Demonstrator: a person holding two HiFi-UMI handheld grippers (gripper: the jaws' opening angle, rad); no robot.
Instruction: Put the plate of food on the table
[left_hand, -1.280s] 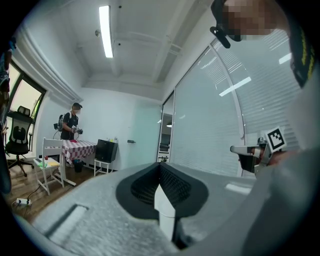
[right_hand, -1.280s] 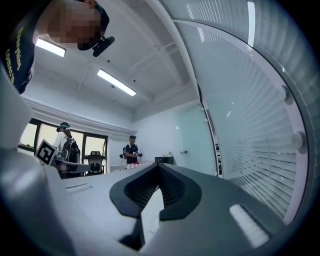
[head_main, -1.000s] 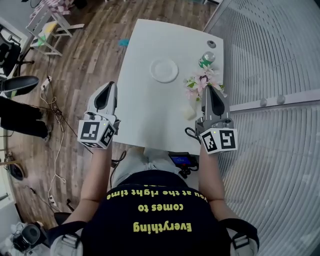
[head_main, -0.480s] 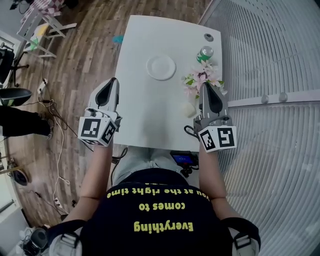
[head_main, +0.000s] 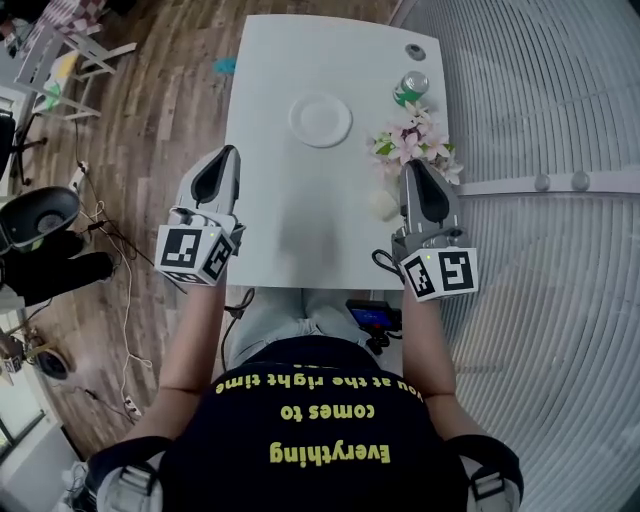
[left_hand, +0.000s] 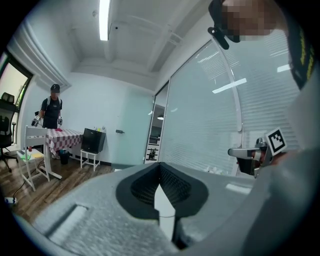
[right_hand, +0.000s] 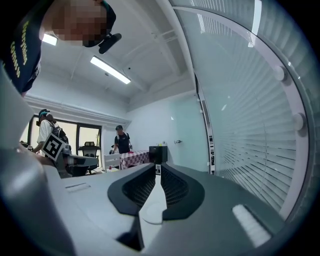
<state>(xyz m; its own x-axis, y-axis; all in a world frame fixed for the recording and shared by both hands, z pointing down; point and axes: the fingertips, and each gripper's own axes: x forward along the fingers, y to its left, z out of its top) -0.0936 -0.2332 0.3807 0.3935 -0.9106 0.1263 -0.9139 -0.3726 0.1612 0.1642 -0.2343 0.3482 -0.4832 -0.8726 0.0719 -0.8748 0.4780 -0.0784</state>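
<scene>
Where the person stands at the near end of the white table (head_main: 290, 235), a small black device (head_main: 372, 318) sits low by the legs, just past the near edge. The left gripper (head_main: 227, 153) hovers at the table's left edge, most of it out over the wooden floor (head_main: 150, 120). Its jaws are clenched at the tips with nothing between them. The right gripper (head_main: 412, 166) hovers over the near right corner, its jaws a thin slit apart, having just been opening, and it holds nothing. A white lump (head_main: 381, 203) lies just beside it on the inner side. A bunch of pink and white flowers (head_main: 412, 145) stands right ahead of its tips, blocking the way along the right edge. Behind the flowers stands a green can (head_main: 412, 88), and beyond that a small grey round thing (head_main: 415, 51) sits in the far right corner. The plate (head_main: 320, 120) lies flat on the table past the middle, left of the flowers and well apart from both grippers. Open tabletop runs between the grippers from the near edge up to the plate. The right edge lies close along a glass wall with blinds (head_main: 540, 100), and the left edge gives onto open floor
</scene>
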